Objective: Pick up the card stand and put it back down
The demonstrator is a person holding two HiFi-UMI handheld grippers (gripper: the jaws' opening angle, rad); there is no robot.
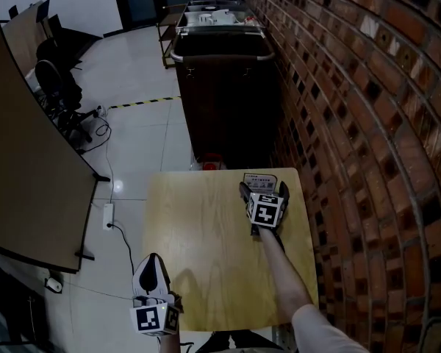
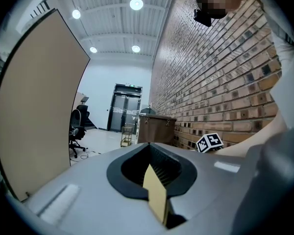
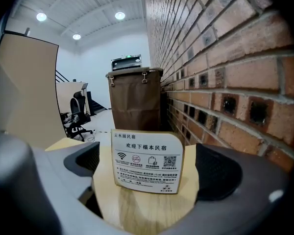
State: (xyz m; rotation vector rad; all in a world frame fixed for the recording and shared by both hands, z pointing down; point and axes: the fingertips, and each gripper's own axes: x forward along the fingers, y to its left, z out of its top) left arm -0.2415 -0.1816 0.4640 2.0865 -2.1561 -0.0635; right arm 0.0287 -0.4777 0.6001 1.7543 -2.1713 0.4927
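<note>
Nearest, the left gripper (image 1: 153, 263) is hanging over the near left corner of the table (image 1: 206, 256). Its 2 jaws are pressing together with nothing between them; in the left gripper view only a thin tan sliver of tabletop is showing through the slit under the pads.

Across the table, at its far right corner, the right gripper (image 1: 264, 190) is reaching forward on the person's outstretched arm (image 1: 283, 271). Its jaws are standing wide apart, 1 on each side of the card stand (image 3: 147, 160), and neither pad is touching it. That stand is sitting upright on the wood, just inside the far edge, with its printed white face turning toward the right gripper's camera. The print is showing 1 heading line, a row of 4 small icons and some finer lines too small to read.

Along the right, a brick wall (image 1: 367, 123) is running close beside the table. Beyond the far edge a tall brown bin (image 1: 224, 87) is standing against that wall. To the left, a tan board (image 1: 22, 182) is leaning over the pale floor, with an office chair (image 1: 59, 87) behind it.
</note>
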